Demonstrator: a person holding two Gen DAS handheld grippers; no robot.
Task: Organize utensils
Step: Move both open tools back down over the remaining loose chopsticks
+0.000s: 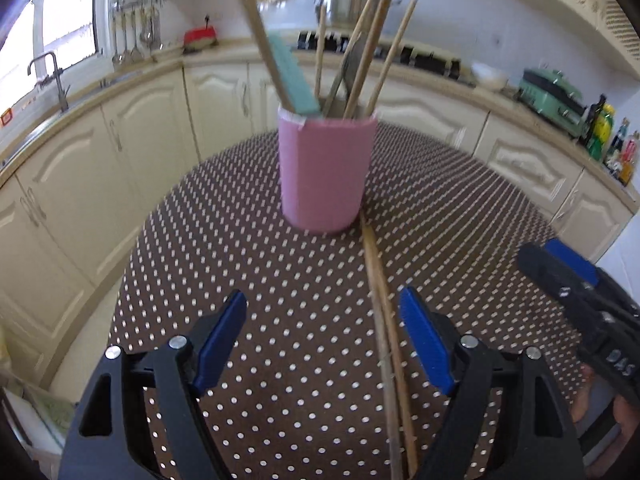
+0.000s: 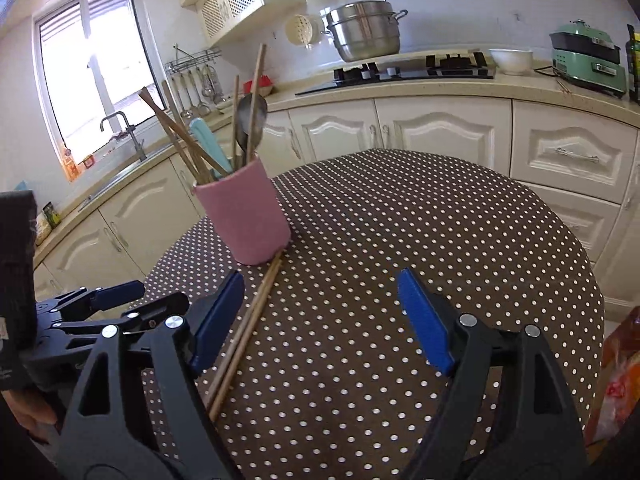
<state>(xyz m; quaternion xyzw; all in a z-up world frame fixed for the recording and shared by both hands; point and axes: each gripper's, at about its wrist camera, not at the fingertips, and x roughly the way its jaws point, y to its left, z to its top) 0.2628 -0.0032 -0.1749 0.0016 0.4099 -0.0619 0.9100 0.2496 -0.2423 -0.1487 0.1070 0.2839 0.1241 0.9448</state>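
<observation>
- A pink holder (image 1: 326, 172) stands upright on the polka-dot counter (image 1: 240, 280), holding wooden chopsticks, a teal-handled utensil (image 1: 294, 76) and a metal spoon (image 2: 251, 118) (its bowl points up).
- Two loose chopsticks (image 1: 386, 340) lie side by side on the counter, their far tips touching the base of the holder.
- The left gripper (image 1: 322, 340) is spread wide and holds nothing; the loose pair lies between its fingers, nearer the right one.
- The right gripper (image 2: 320, 320) is likewise wide open and empty, with the pair lying beside its left finger.
</observation>
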